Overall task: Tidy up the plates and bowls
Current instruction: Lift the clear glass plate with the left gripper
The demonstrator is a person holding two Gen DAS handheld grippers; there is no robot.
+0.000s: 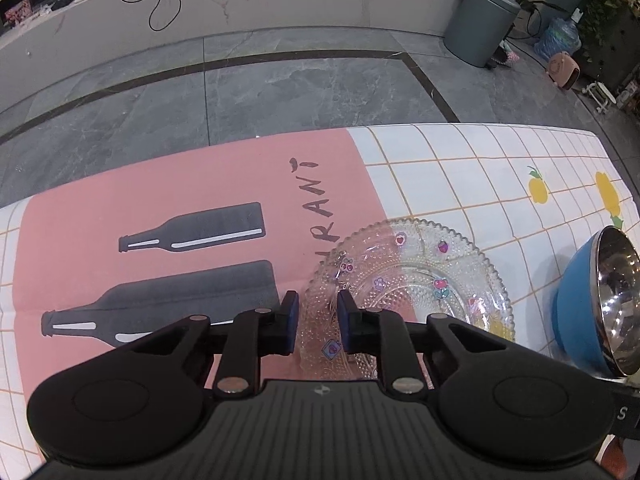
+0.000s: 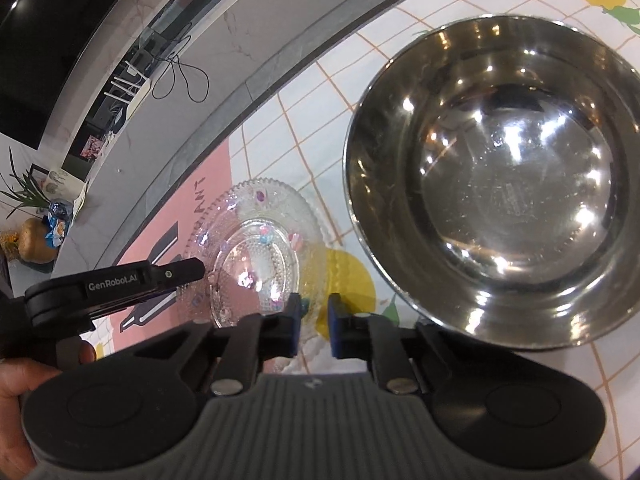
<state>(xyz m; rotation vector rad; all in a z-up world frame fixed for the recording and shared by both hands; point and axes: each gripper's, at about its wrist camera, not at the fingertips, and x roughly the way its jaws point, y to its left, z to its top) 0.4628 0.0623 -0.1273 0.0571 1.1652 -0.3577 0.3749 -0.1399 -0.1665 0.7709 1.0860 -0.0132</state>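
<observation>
Left hand-held gripper point(image 1: 318, 320) straddles the glass plate point(image 1: 420, 292) rim, grip unclear. Right hand-held gripper point(image 2: 314, 328) is closed. Steel bowl point(image 2: 400, 120) crowds the plate's right edge.

Soft indoor light, sharp focus, fisheye-bent edges, bright glare spots inside the steel bowl point(image 2: 508, 184)

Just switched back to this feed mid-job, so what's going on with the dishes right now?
A person is working both handheld grippers at one glass plate on the patterned tablecloth. The left gripper straddles the plate's near-left rim, and the right gripper is at its opposite edge with its jaws nearly shut. I can't tell whether either pair of pads is actually pinching the glass. The steel bowl with a blue outside sits empty beside the plate, untouched.
</observation>
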